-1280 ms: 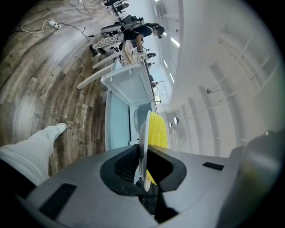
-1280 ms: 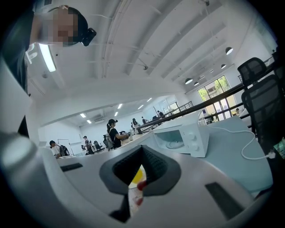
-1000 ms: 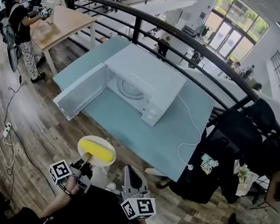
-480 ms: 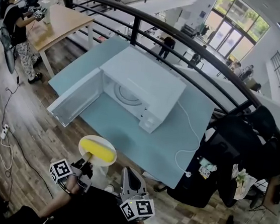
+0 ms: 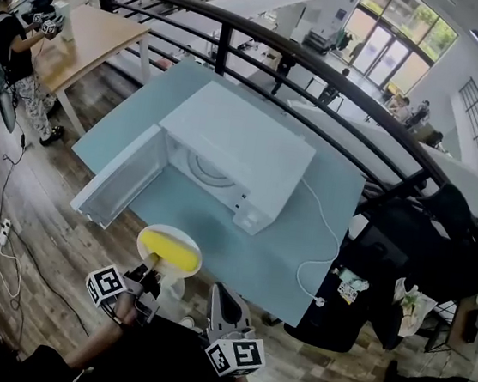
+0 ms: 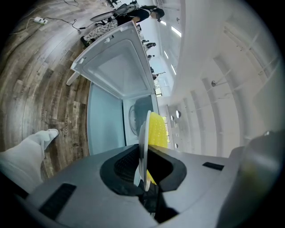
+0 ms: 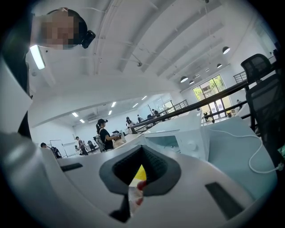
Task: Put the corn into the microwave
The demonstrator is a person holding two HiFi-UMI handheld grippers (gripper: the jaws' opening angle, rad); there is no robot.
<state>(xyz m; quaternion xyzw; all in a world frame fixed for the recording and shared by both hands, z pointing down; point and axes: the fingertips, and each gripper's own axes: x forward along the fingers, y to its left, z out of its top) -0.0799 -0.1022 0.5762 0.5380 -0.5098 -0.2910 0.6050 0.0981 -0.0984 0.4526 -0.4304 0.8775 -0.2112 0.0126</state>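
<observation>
While the head view looks steeply down, the left gripper (image 5: 148, 271) has its jaws clamped on the rim of a white plate (image 5: 169, 247), and the yellow corn cob (image 5: 171, 254) lies on that plate. Plate and corn hang just short of the near edge of the pale blue tabletop (image 5: 290, 231), facing the white microwave (image 5: 253, 149), whose door (image 5: 120, 175) stands swung open. A white power cord (image 5: 300, 269) loops on the tabletop beside the microwave. The right gripper (image 5: 220, 300) hangs low, near the left one. Its jaws appear closed on nothing, though only a thin slit shows between them.
</observation>
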